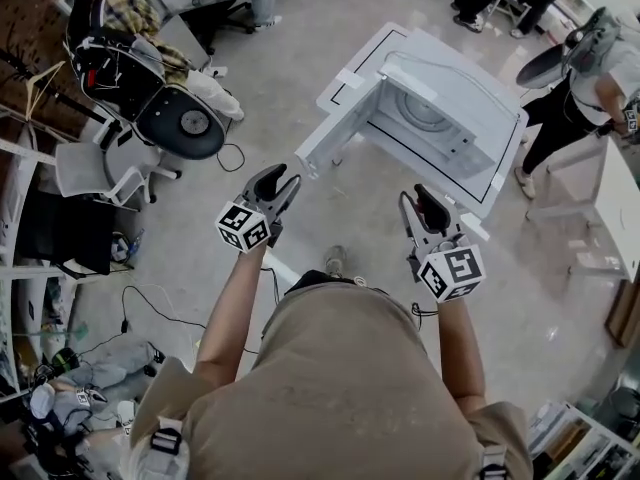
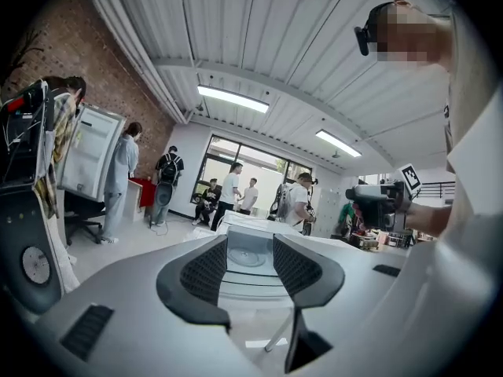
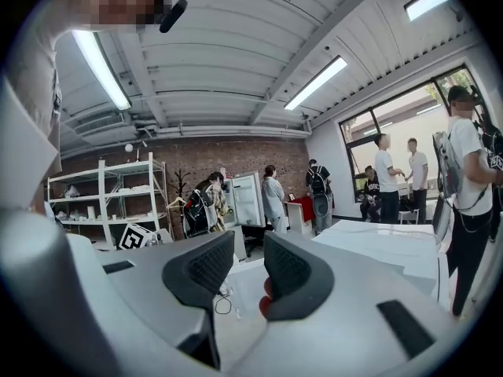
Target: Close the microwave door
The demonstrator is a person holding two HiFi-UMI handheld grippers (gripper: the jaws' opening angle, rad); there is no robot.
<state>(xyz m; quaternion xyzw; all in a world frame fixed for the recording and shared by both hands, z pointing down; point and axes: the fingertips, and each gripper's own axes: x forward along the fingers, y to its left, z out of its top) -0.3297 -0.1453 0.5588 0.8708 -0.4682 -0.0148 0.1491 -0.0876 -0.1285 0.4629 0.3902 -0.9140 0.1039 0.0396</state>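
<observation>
Showing the left gripper point(image 1: 283, 183) and right gripper point(image 1: 416, 196), both released and empty, short of the microwave point(image 1: 445, 123), whose door point(image 1: 362, 68) stands wide open; a hard shove may slide the microwave rather than latch it.

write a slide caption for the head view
Person faces a white microwave, door swung open; left gripper and right gripper open, empty, not yet touching it.

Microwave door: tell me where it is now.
Head view, upper centre: the microwave door stands open, swung out at the left of the microwave, its free end just ahead of the left claw.
</observation>
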